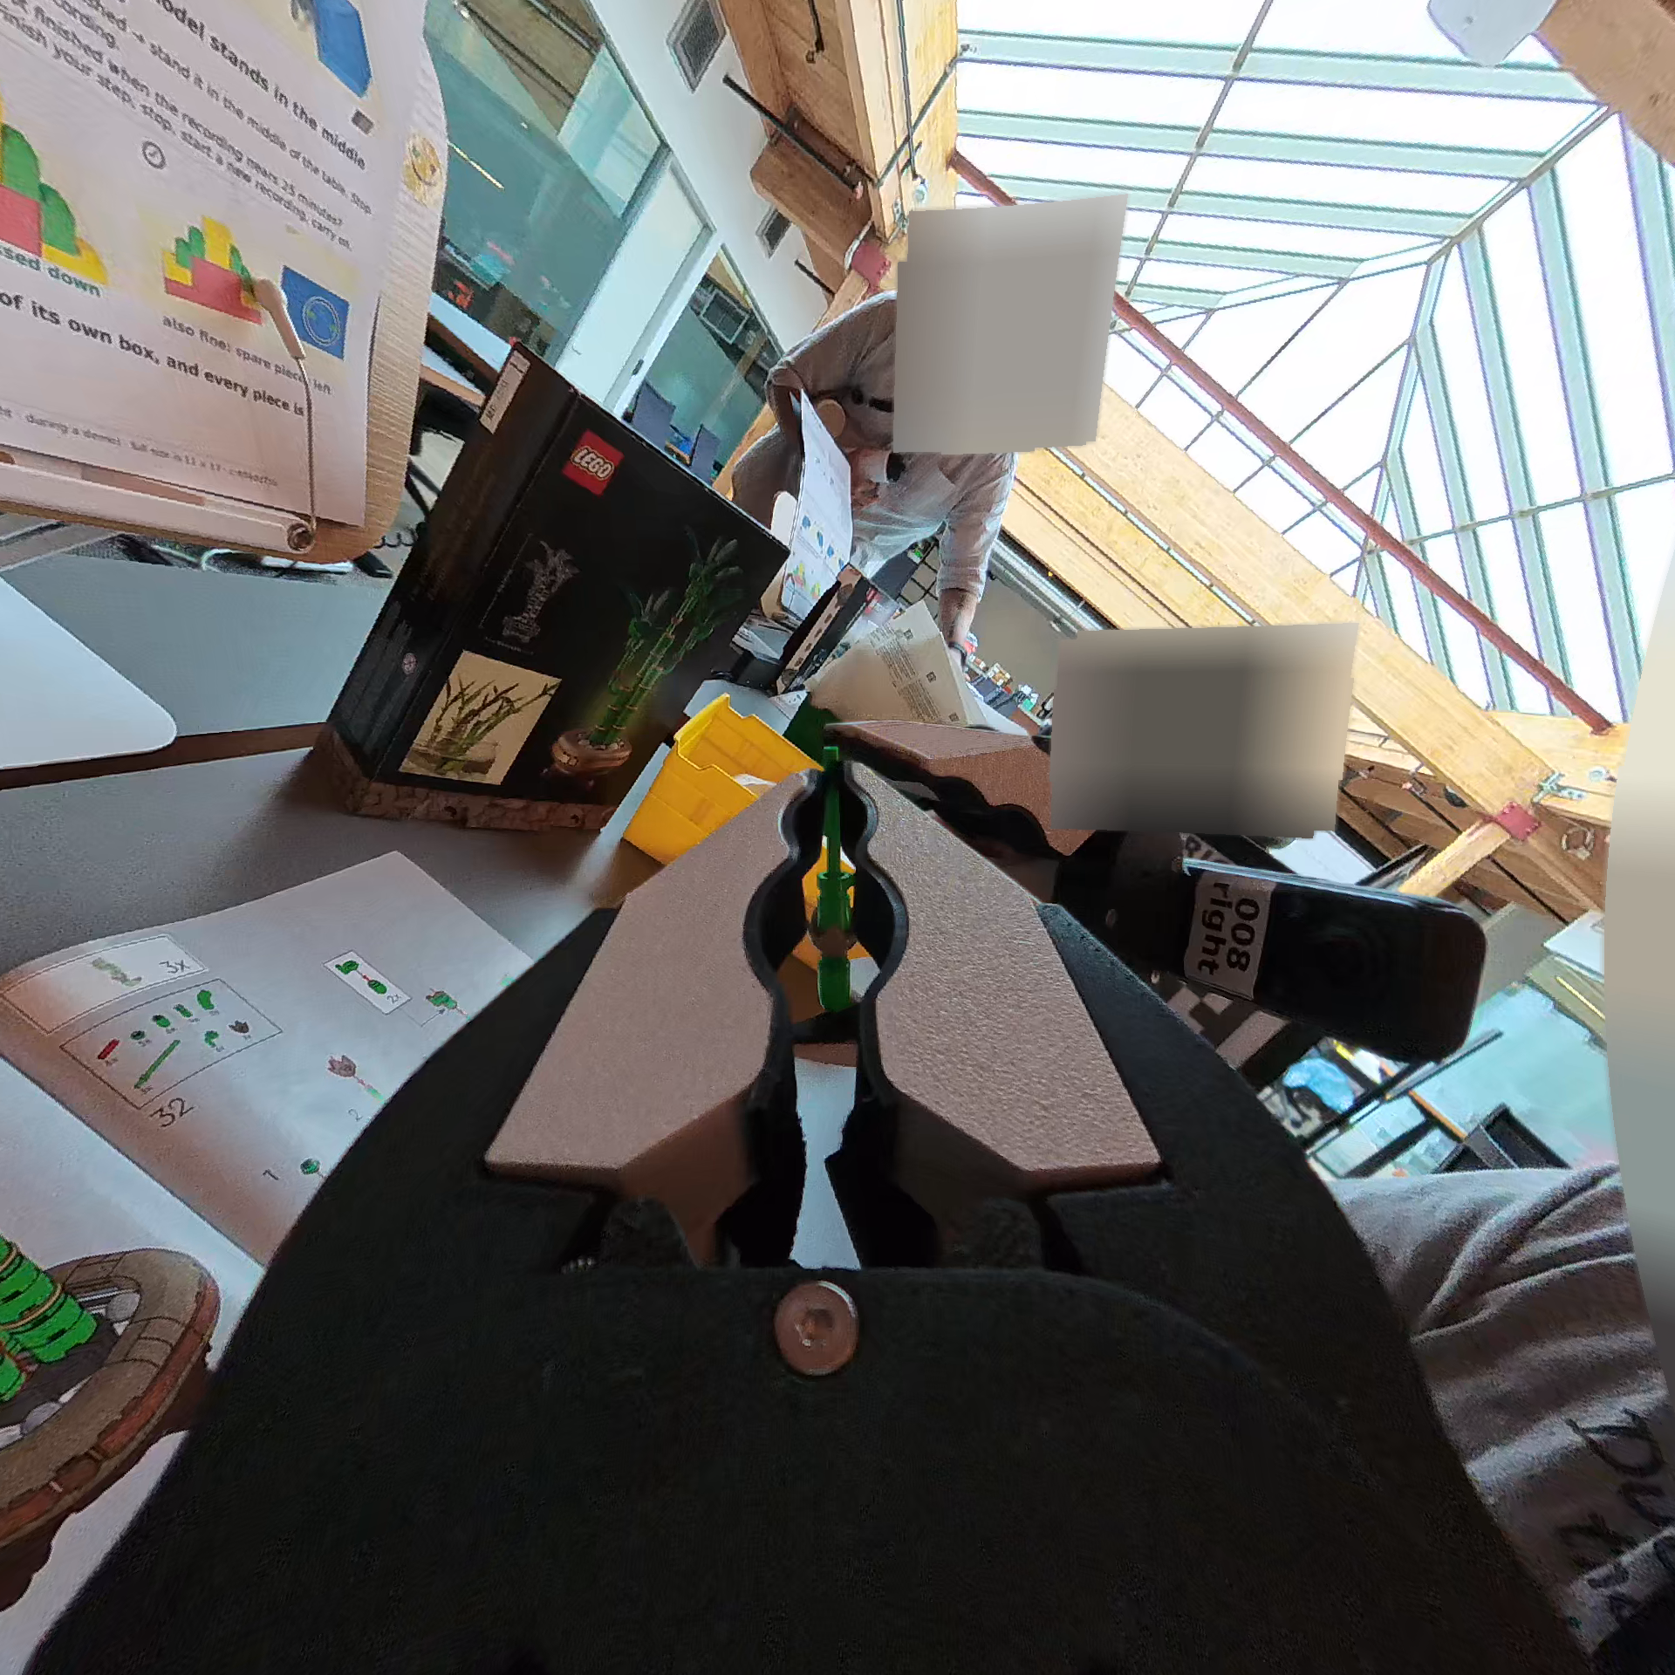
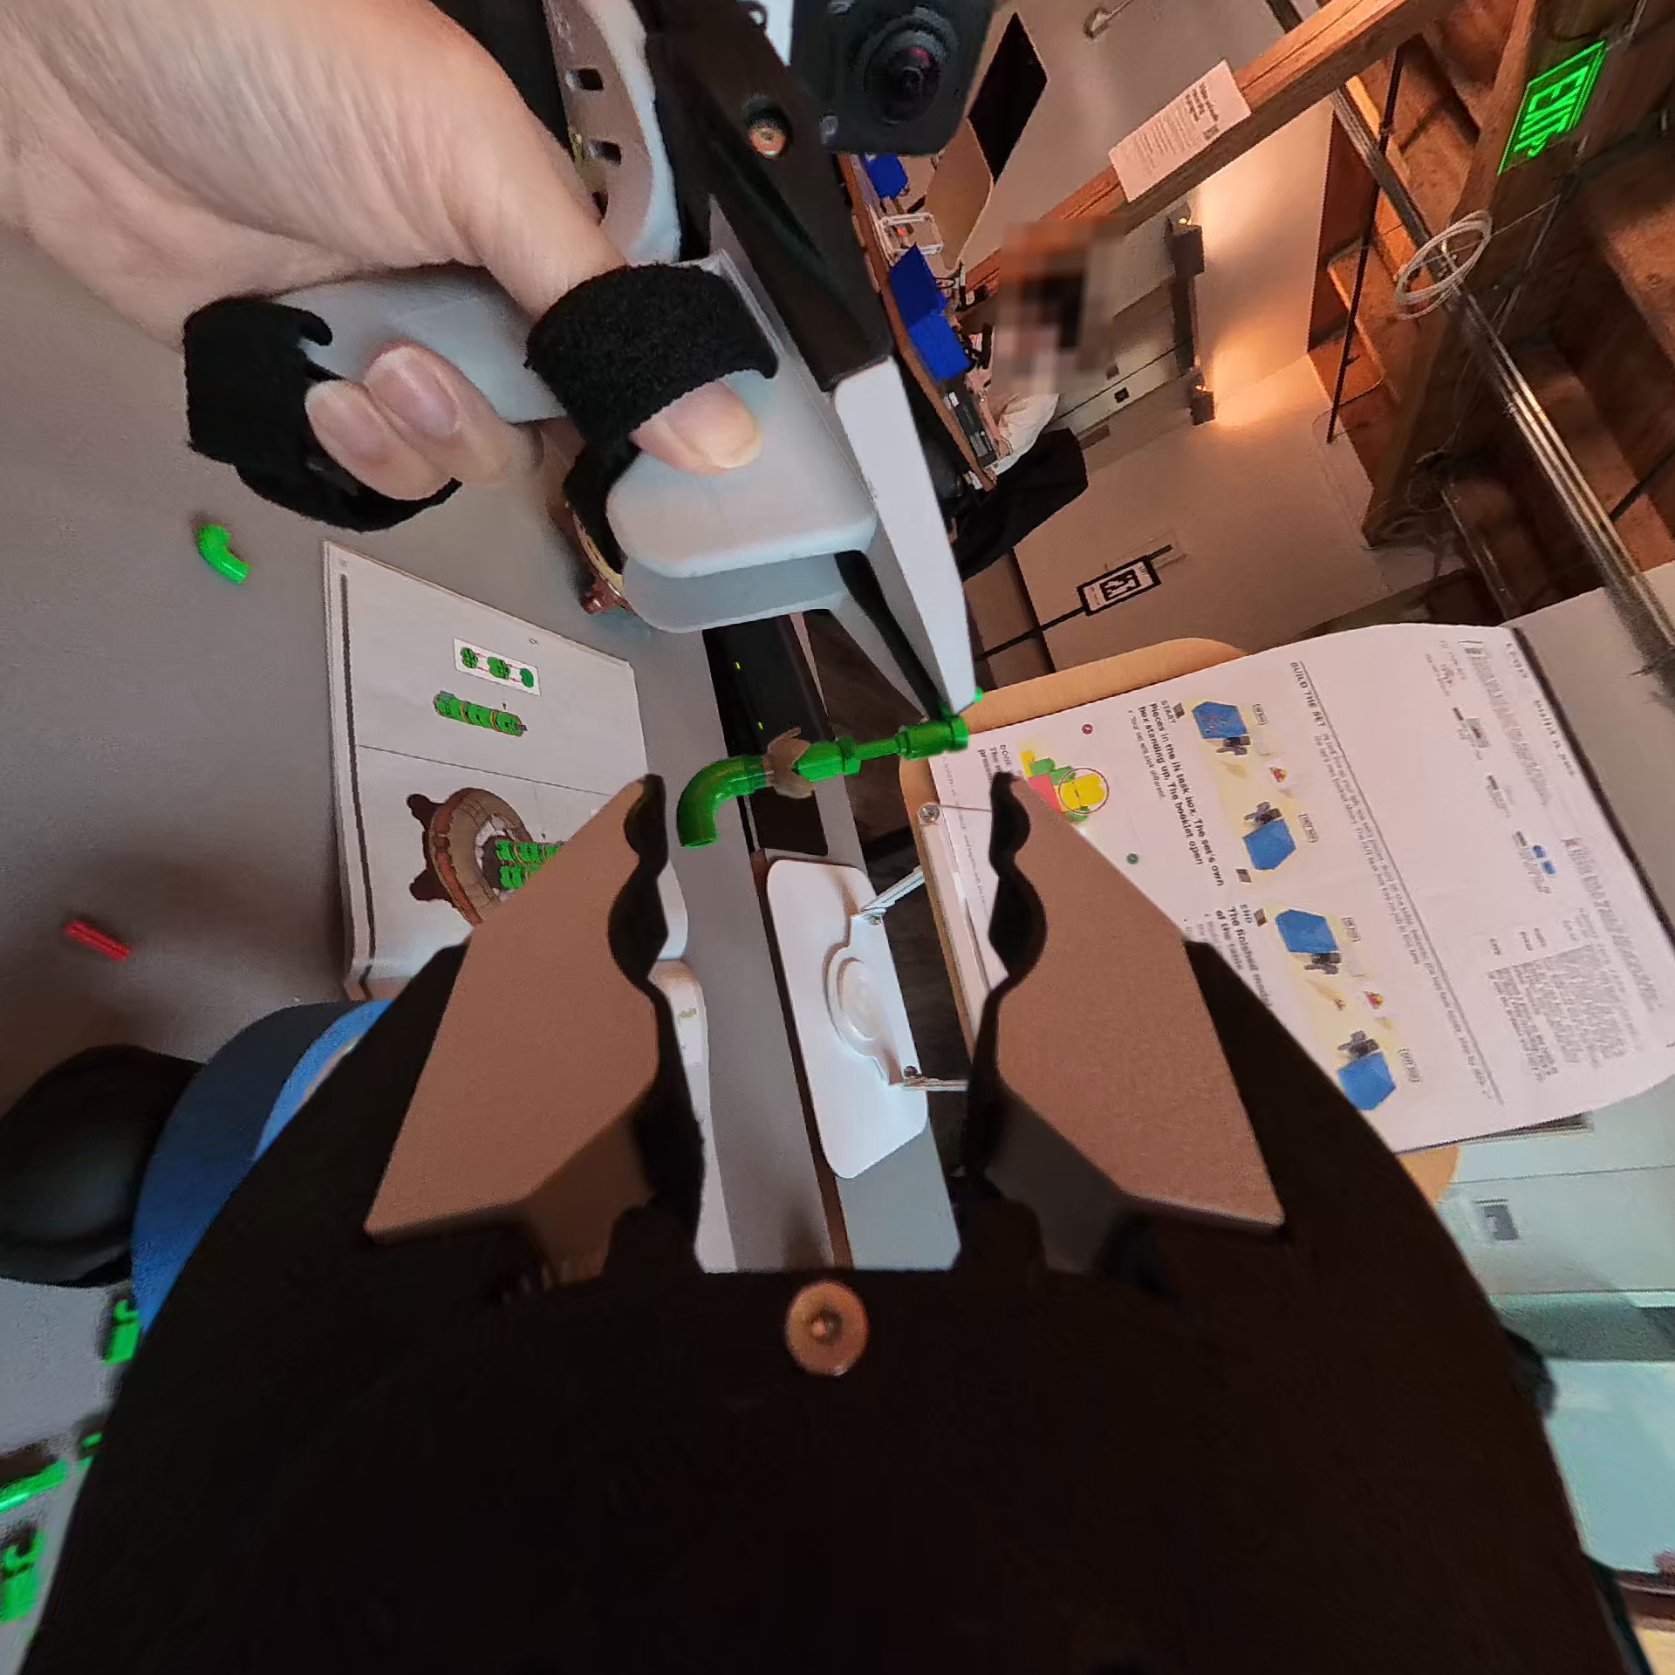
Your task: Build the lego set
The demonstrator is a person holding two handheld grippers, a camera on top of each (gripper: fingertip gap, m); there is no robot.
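A green stem [image 2: 834, 757] made of a thin rod with sleeves, a brown collar and a curved elbow end hangs in the air. My left gripper [image 1: 832, 770] is shut on it, and the stem [image 1: 830, 906] shows in the gap between its jaws. In the right wrist view the left gripper [image 2: 952, 711] pinches the stem's far end. My right gripper [image 2: 827, 798] is open and empty, with its jaws just below the elbow end and not touching it. One of the right gripper's fingers [image 1: 943, 757] shows close behind the stem tip.
An open instruction booklet [image 2: 471, 770] lies on the grey table [image 2: 136, 770]. A loose green elbow [image 2: 220, 553], a red pin [image 2: 96, 940] and several green pieces [image 2: 27, 1541] lie around it. A set box [image 1: 544, 616], a yellow bin [image 1: 716, 779] and a sheet on a stand [image 2: 1314, 861] are nearby. A person stands behind. The grippers are tip to tip, or close to it.
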